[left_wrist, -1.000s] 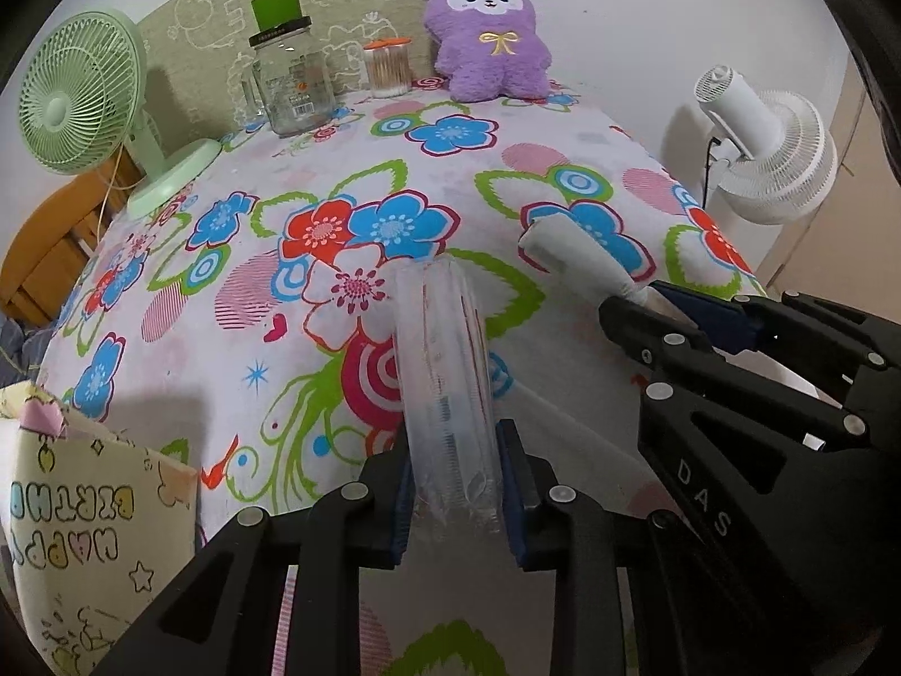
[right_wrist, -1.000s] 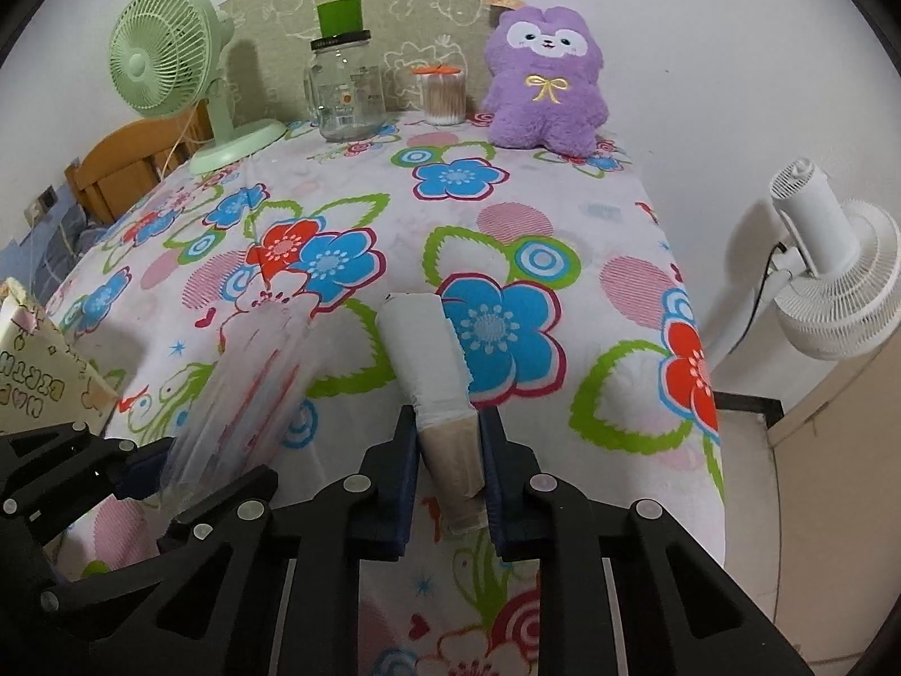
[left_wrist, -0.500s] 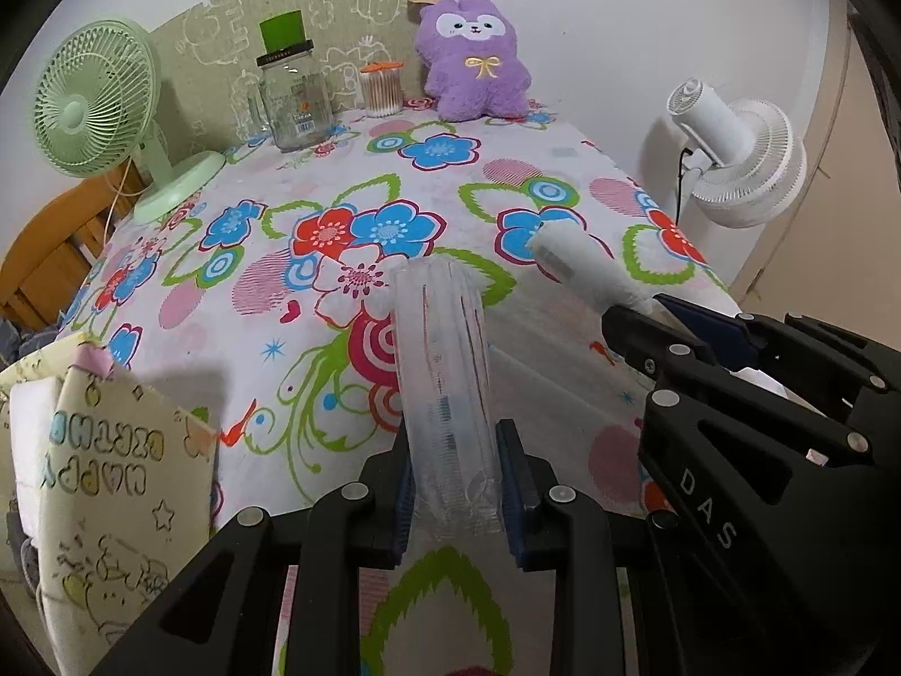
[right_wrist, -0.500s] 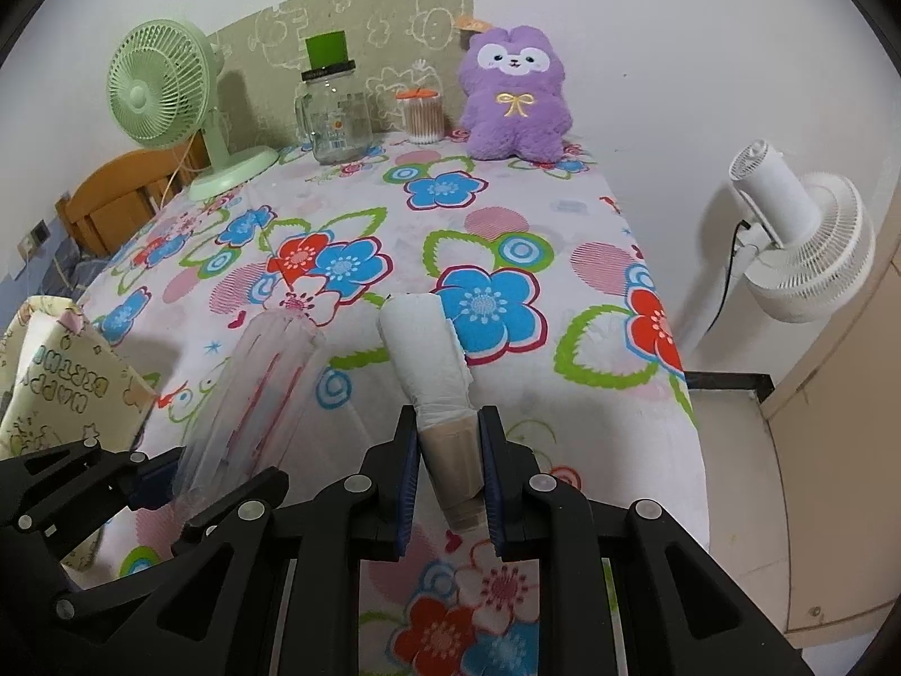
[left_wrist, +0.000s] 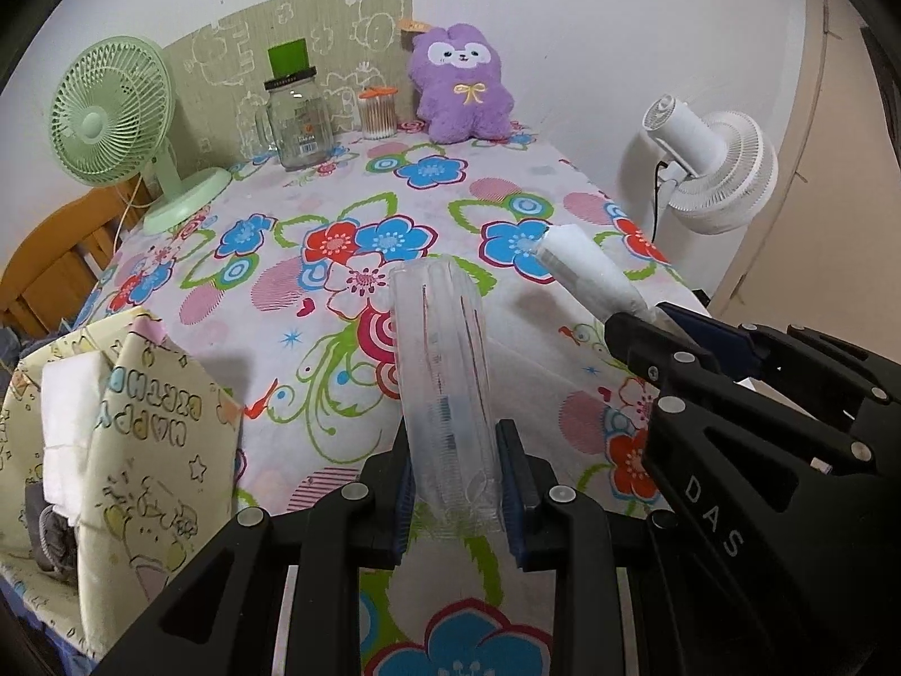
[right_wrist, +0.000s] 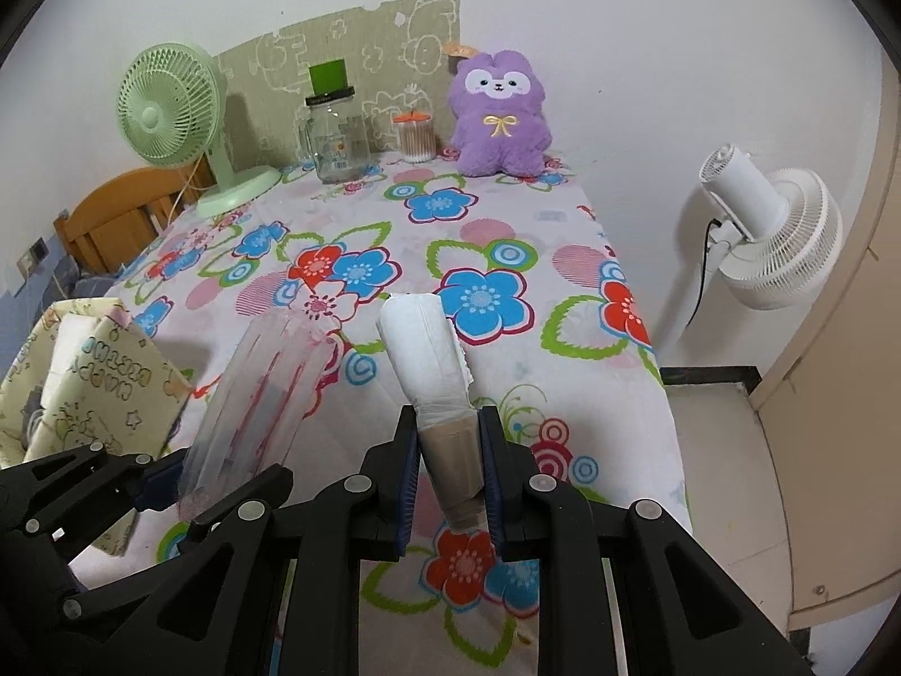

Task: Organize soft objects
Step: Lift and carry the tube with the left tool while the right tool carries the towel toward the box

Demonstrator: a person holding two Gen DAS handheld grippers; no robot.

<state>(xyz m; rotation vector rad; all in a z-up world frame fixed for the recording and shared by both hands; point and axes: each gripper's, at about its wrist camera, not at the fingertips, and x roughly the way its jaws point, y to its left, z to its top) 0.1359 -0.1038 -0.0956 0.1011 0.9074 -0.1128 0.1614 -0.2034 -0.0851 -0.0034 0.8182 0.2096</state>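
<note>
My left gripper [left_wrist: 455, 476] is shut on a clear plastic packet [left_wrist: 445, 377] with red and blue print, held above the near edge of the floral table [left_wrist: 360, 259]. My right gripper [right_wrist: 449, 465] is shut on a white-and-tan soft packet [right_wrist: 428, 360], also held up over the near edge. Each gripper shows in the other view: the right gripper [left_wrist: 636, 318] is to the right, the left gripper [right_wrist: 163, 484] is to the left. A yellow "Happy Birthday" gift bag [left_wrist: 129, 428] stands open at the table's near left; it also shows in the right wrist view [right_wrist: 96, 377].
At the table's far end stand a purple plush toy [left_wrist: 462, 87], a glass jar with a green lid [left_wrist: 295, 118], a cotton-swab pot [left_wrist: 378, 112] and a green desk fan [left_wrist: 112, 124]. A white floor fan [left_wrist: 715, 169] stands right of the table. A wooden chair [left_wrist: 50, 259] is left.
Both grippers have pulled back from the table and risen, still holding their packets. The gift bag has come more into view at the left.
</note>
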